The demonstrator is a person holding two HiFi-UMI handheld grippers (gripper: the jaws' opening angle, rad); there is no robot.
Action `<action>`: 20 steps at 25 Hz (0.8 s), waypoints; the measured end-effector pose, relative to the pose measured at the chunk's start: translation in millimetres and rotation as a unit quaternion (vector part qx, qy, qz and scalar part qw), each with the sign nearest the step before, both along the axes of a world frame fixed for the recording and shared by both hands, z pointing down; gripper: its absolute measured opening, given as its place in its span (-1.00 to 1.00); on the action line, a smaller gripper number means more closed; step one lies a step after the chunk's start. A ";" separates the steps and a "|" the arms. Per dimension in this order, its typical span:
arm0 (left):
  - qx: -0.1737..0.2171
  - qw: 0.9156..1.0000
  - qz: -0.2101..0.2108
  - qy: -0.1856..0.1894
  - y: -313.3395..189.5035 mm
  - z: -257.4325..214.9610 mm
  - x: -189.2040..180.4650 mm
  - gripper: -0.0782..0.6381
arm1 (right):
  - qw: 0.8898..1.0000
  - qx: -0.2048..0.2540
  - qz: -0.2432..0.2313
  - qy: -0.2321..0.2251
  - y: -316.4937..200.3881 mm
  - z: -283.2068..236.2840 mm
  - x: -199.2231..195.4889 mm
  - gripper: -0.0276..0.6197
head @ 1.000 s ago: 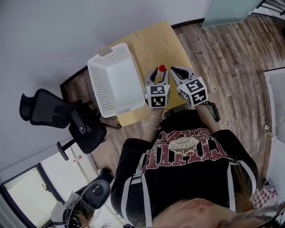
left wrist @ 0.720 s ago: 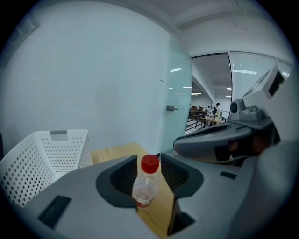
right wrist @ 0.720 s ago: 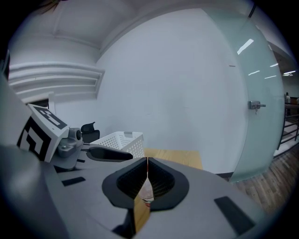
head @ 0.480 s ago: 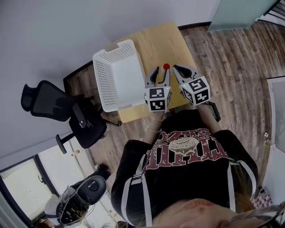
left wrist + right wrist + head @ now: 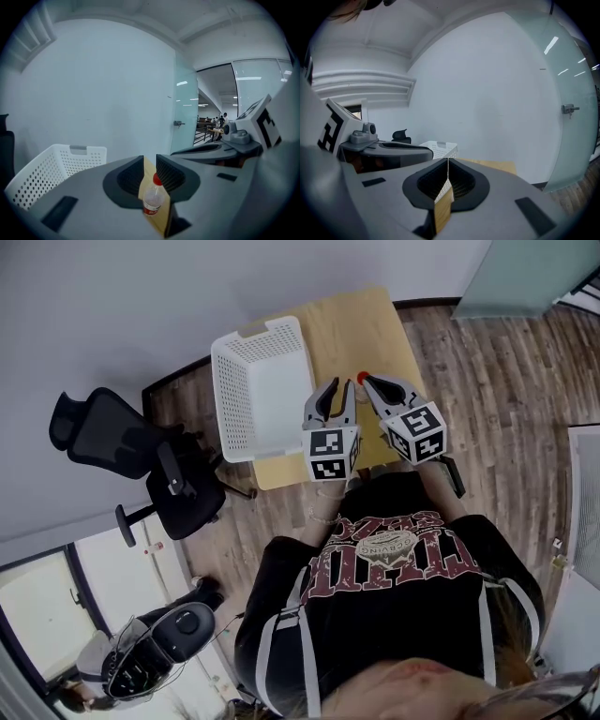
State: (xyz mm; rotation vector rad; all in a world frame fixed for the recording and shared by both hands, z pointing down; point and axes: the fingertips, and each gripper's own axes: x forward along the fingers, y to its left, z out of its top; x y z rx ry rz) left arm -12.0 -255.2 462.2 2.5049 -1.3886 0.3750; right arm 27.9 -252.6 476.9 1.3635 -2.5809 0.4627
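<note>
A small clear bottle with a red cap stands upright on the wooden table.

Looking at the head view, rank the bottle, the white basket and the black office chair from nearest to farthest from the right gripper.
1. bottle: right beside the tip of the right gripper.
2. white basket: to the left, beyond the left gripper.
3. black office chair: farthest left, on the floor.
</note>
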 end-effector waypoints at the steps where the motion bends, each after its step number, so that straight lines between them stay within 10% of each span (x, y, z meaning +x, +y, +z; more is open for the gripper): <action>1: 0.004 1.000 -0.003 -0.001 0.6 -2.3 -2.7 -0.43 | 1.000 0.002 -0.003 -0.001 -0.1 -1.7 -3.1 -0.86; 20: 0.033 0.997 -0.063 0.015 11.7 -22.8 -59.0 -0.65 | 0.997 0.026 -0.071 -0.017 1.7 -24.9 -65.2 -0.86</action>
